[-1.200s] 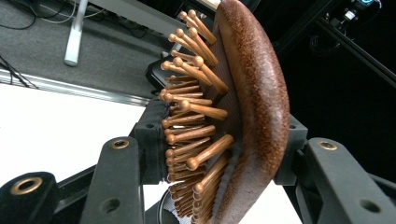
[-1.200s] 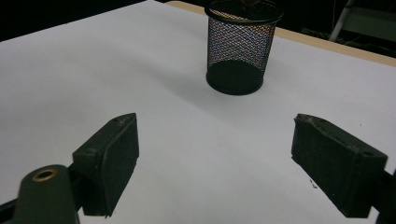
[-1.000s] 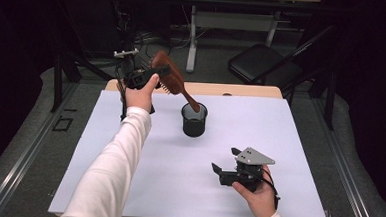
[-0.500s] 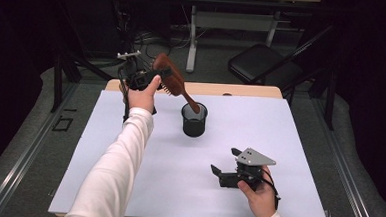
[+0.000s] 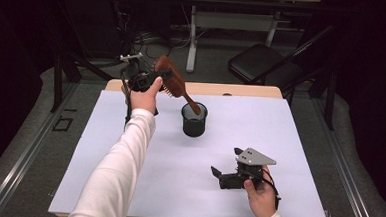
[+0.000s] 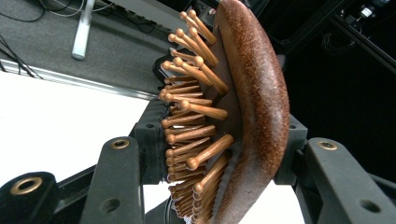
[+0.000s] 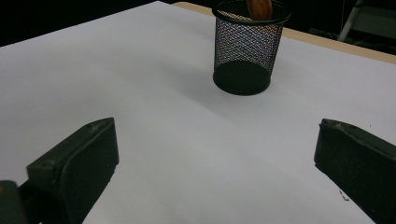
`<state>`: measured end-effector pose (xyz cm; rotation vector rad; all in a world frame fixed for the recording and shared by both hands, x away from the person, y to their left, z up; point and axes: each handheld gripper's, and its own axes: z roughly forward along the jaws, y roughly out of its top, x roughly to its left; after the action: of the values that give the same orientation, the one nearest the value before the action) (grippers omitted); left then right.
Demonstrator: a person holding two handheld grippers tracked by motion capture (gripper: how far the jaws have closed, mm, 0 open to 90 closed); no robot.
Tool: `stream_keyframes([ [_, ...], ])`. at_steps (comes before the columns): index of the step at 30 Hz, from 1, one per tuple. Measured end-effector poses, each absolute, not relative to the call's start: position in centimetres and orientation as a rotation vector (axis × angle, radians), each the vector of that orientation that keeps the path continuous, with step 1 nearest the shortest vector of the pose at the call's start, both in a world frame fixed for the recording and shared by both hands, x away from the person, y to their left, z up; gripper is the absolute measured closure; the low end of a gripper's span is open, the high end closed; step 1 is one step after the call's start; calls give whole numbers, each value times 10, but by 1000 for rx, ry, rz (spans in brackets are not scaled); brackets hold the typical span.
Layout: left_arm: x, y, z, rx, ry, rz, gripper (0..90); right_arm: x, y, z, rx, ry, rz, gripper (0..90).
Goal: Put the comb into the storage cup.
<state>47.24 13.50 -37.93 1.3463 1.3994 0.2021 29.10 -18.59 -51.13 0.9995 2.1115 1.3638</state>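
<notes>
Hairbrush (image 5: 171,79) (bristles facing my camera) sits clenched by its head in my left tongs (image 5: 158,79) at eleven o'clock, handle tip inside the mesh cup (image 5: 194,120). My right tongs (image 5: 222,174), just widening, stand released and empty above the surface (image 5: 289,143) at five o'clock.

Folding chair (image 5: 263,67) & 2nd table's legs (image 5: 191,38) behind, on carpet.

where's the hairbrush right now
In the high view the hairbrush is at the table's far left, its head clamped in the left gripper and its handle tip dipping into the black mesh cup.
</notes>
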Motion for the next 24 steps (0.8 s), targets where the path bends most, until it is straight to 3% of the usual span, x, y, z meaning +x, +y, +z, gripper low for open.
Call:
stream_keyframes([
  [24, 480, 122, -396, 1370, 1414, 190, 503, 291, -185, -513, 1000, 2129, 1335, 0],
])
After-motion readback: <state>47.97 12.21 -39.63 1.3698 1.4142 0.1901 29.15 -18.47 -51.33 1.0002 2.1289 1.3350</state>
